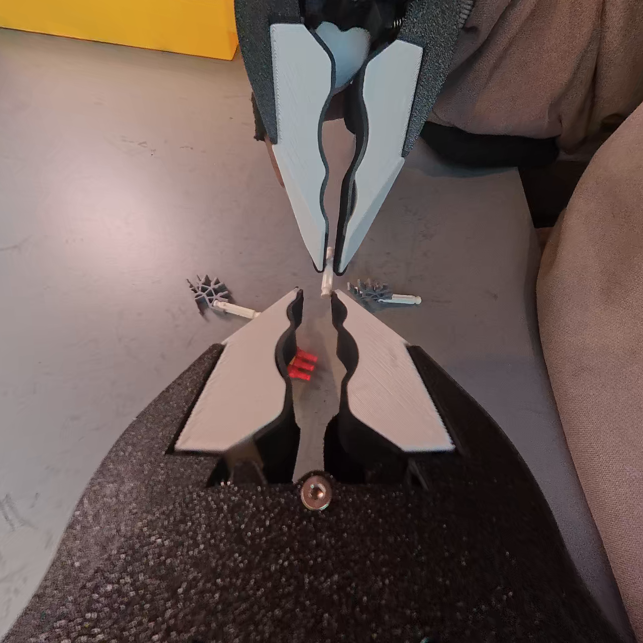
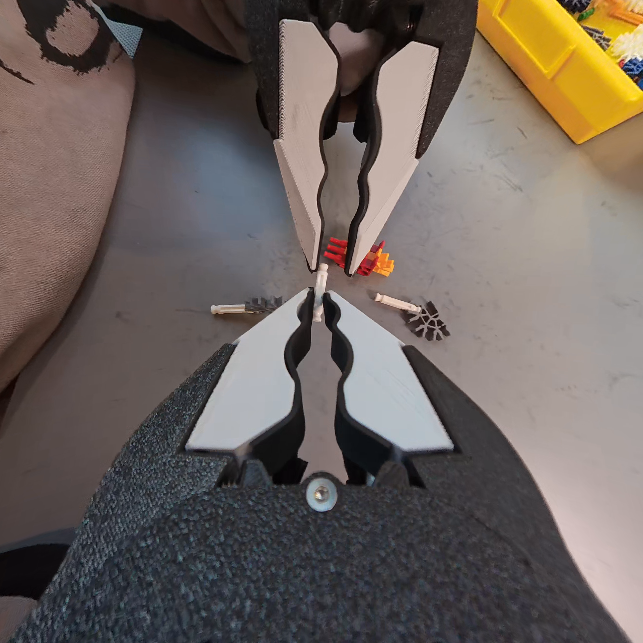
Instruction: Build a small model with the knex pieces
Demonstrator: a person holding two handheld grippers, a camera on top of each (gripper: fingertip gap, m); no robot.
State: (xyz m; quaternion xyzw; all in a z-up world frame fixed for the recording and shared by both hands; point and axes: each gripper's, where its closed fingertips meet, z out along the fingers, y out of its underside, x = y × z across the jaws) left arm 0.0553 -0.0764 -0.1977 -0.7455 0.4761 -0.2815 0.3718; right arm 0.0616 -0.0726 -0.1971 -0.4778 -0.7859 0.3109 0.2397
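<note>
My right gripper (image 2: 316,292) is shut on a short white rod (image 2: 320,278) and holds it just above the grey table (image 2: 487,243). The rod sticks out past its tips. My left gripper (image 1: 316,291) faces it tip to tip, open and empty, with the free end of the rod (image 1: 326,283) at the mouth of its jaws, close to one finger. In the left wrist view the right gripper (image 1: 327,269) comes in from the top. In the right wrist view the left gripper (image 2: 331,271) comes in from the top.
Two grey toothed connectors, each with a white rod plugged in, lie either side of the tips (image 1: 208,294) (image 1: 372,292). A small cluster of red and orange pieces (image 2: 362,261) lies under the left gripper. A yellow parts bin (image 2: 556,69) stands at the table's edge. A person's beige clothing (image 1: 574,243) borders one side. My two grippers' fingertips are within a few centimetres of each other.
</note>
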